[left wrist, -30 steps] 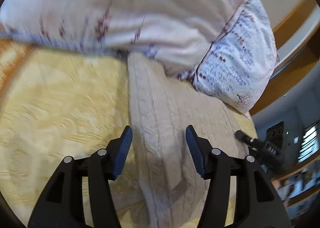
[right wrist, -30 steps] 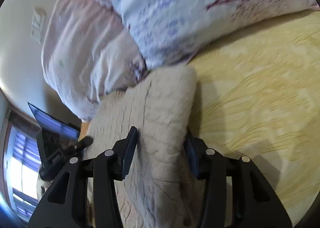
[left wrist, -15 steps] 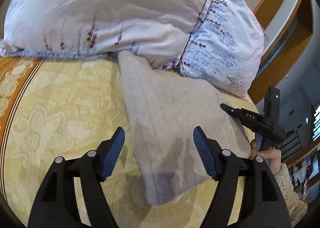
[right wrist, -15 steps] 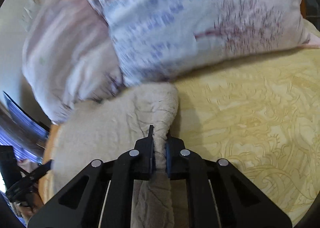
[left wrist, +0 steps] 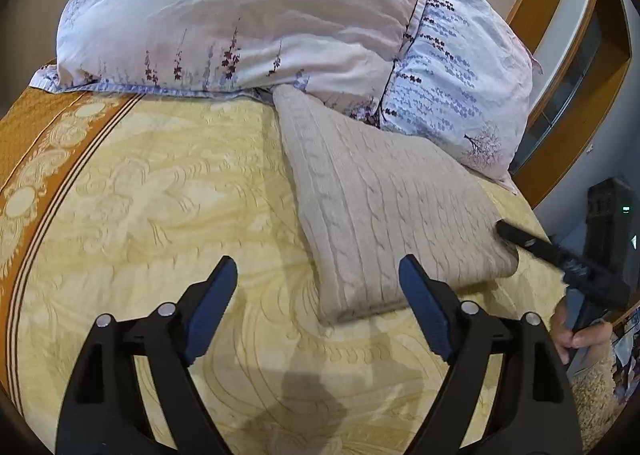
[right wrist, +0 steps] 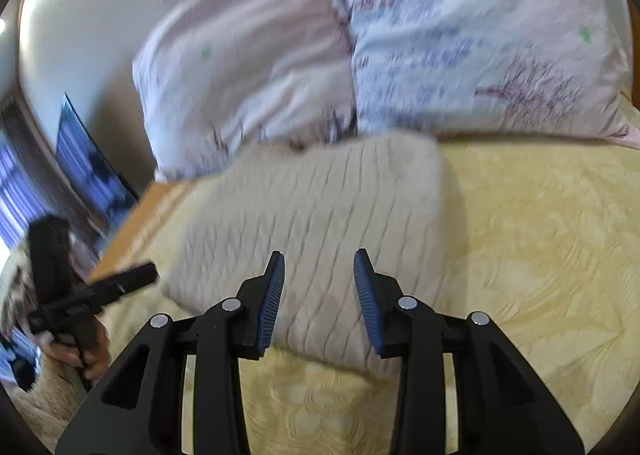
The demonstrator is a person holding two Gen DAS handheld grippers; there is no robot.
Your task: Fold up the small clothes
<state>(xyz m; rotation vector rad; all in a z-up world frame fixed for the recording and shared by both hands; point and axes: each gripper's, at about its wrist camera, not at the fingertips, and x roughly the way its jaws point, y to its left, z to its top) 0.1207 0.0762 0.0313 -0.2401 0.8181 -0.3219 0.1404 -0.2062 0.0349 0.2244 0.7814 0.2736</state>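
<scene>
While the folded beige sweater (left wrist: 384,223) lies flat on the yellow bedspread (left wrist: 160,191) with its far corner tucked against the pillows (left wrist: 248,15), the job now looks like a clean let-go, so both tools should back off low and straight without snagging the knit. Compared with a moment ago, the right gripper (right wrist: 319,297), then pinched tight on a raised ridge of the knit, has just been opening and stands released above it, and the left gripper (left wrist: 318,305) has just been opening wide too, empty, with the sweater's near corner between its tips.
</scene>
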